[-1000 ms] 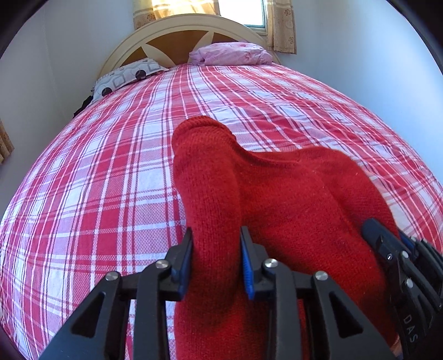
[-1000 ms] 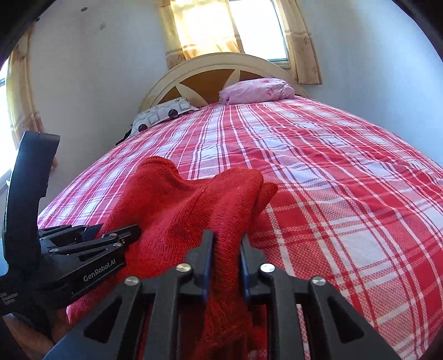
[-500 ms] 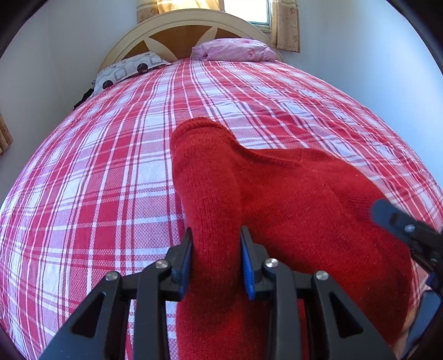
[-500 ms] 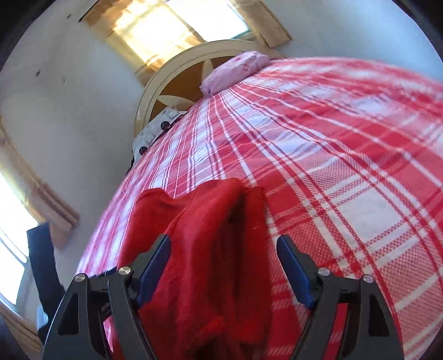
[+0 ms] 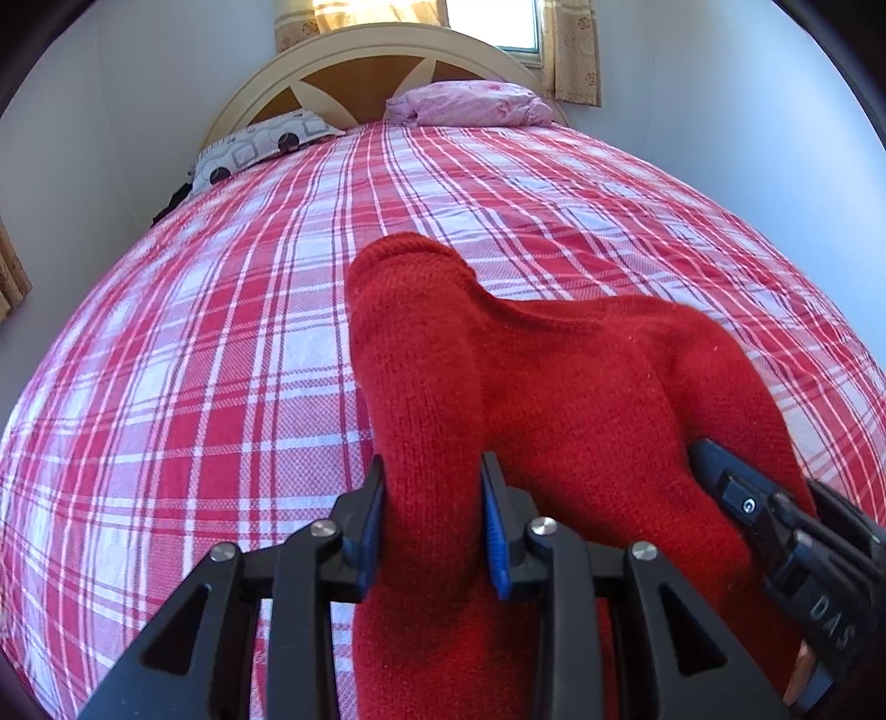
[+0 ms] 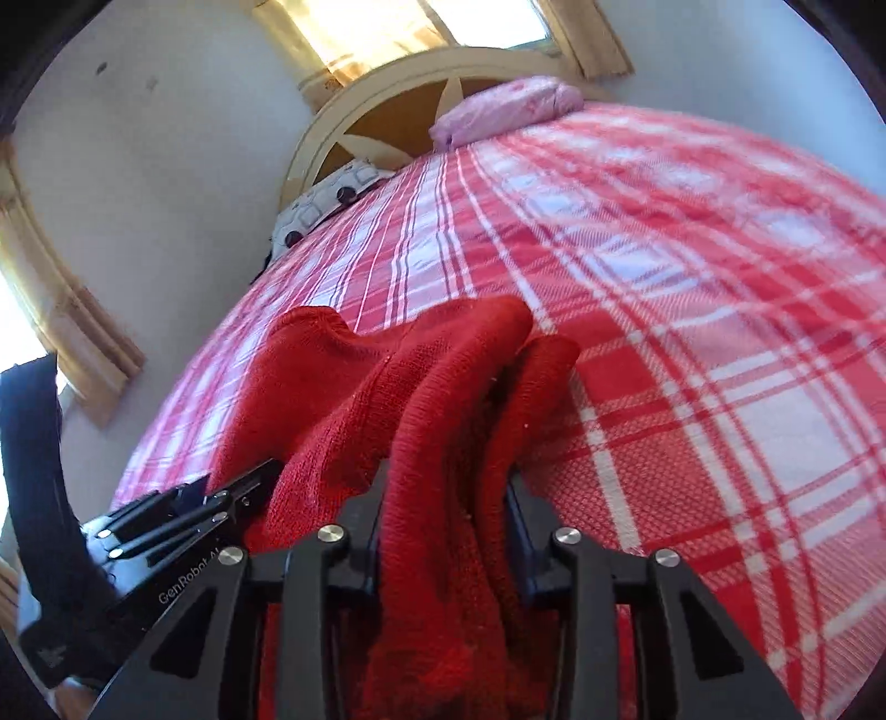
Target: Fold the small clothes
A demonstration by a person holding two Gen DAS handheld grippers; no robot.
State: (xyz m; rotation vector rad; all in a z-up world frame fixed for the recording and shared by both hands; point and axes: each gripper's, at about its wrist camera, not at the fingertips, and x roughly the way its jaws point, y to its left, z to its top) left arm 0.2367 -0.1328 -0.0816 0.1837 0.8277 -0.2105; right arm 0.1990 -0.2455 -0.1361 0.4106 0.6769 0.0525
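A red knitted garment [image 5: 554, 387] lies bunched on the red and white plaid bedspread [image 5: 221, 332]. My left gripper [image 5: 432, 515] is shut on a thick fold at the garment's left side. The garment also shows in the right wrist view [image 6: 387, 399], where my right gripper [image 6: 446, 531] is shut on a bunched fold at its right side. The right gripper's body shows at the lower right of the left wrist view [image 5: 775, 531], and the left gripper's body at the lower left of the right wrist view [image 6: 166, 543].
The bed has a cream and wood headboard [image 5: 376, 66], a pink pillow [image 5: 470, 102] and a grey patterned pillow [image 5: 260, 147] at its far end. White walls flank the bed. A curtained window [image 6: 387, 33] sits above the headboard.
My right gripper opened half a second ago and has since shut again on a thicker bunch of the garment. My left gripper kept its hold and barely moved.
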